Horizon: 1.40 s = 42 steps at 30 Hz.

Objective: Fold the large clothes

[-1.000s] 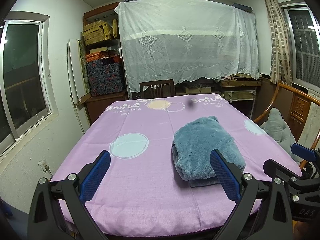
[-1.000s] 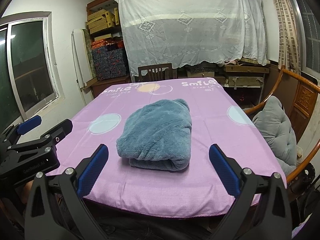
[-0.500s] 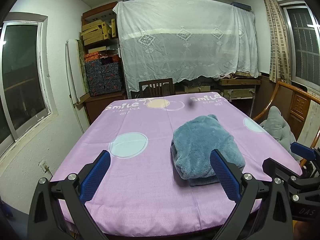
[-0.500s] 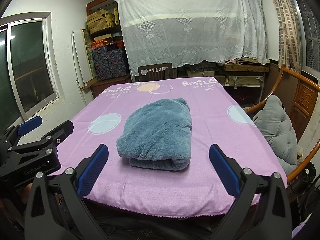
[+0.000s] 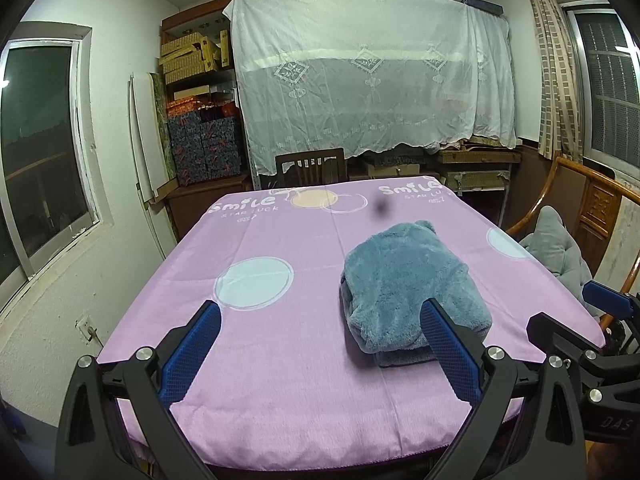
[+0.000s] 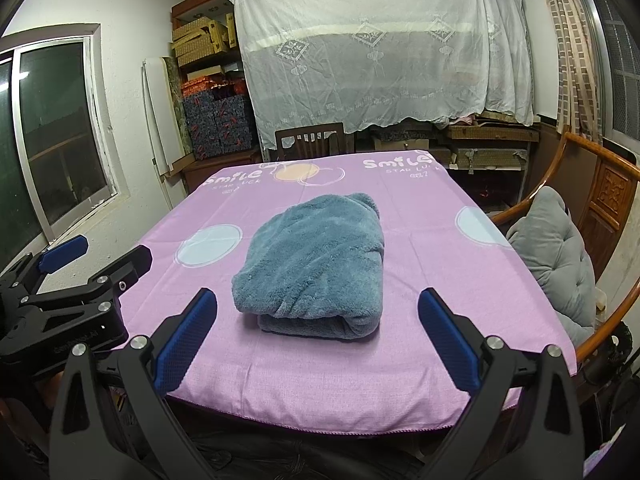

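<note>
Table (image 6: 400,392) under a purple cloth (image 6: 432,264), one folded garment (image 6: 316,264) on top.

Covered edge to edge by the cloth, printed with pale blue circles, one orange circle and white "Smile" lettering along the far side. Near the middle, toward the near edge, a fluffy blue-grey garment folded into a thick bundle (image 5: 408,284), its rolled fold facing the near edge, lying flat on the cloth. Cloth hem hanging just over the near edge.

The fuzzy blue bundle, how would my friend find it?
Look at the big table under the purple cloth. Near its middle lies the fuzzy blue bundle, a folded fluffy garment. It is the only thing lying on the cloth; the pale circles around it are merely printed.
</note>
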Motion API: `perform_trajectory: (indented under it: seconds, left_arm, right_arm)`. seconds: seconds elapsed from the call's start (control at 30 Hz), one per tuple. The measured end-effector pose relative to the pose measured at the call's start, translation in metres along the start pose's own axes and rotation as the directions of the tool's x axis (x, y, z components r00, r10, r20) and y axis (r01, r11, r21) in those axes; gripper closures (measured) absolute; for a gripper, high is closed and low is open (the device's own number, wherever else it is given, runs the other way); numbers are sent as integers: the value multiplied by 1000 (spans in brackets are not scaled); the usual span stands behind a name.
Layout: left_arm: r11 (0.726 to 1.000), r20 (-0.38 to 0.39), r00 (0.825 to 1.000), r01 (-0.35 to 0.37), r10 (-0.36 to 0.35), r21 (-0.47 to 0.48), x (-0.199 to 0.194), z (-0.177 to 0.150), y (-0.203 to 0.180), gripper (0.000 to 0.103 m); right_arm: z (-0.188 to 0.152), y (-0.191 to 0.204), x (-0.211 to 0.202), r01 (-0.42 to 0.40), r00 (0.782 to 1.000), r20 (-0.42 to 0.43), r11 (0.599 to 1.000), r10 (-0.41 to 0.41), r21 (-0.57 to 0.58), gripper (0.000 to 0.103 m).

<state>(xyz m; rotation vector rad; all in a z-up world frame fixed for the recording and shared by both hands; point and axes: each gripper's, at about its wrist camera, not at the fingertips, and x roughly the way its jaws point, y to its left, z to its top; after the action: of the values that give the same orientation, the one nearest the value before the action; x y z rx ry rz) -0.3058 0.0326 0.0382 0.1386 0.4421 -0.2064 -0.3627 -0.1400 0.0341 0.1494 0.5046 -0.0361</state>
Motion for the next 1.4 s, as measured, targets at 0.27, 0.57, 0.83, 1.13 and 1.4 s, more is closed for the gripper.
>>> perform_trajectory:
  seconds: [0.27,0.57,0.83,1.13,1.4]
  left_arm:
    - [1000,-23,1000,3,-3,-12,6,-1,1,3]
    - [1000,-54,998,15,-16,-15,17,-3,2,3]
    - [1000,-98,995,27,-28,-3,33,-8,-3,3]
    - [999,-145,989,37,-34,21,57,-13,-13,3]
    - [999,-214,976,44,-43,1,88,-16,-13,3]
  right_arm:
    - [-5,0,4,-1,1000,-10,1000,1,3,5]
    - [-8,-6,19,-11,999,-44,1000,11,4,5]
    - [-9,-12,34,-1,997,-79,1000,2,13,5]
    - [-9,-25,59,6,991,-132,999,-2,33,5]
    - [-10,-33,86,8,983,-182,999,-2,33,5]
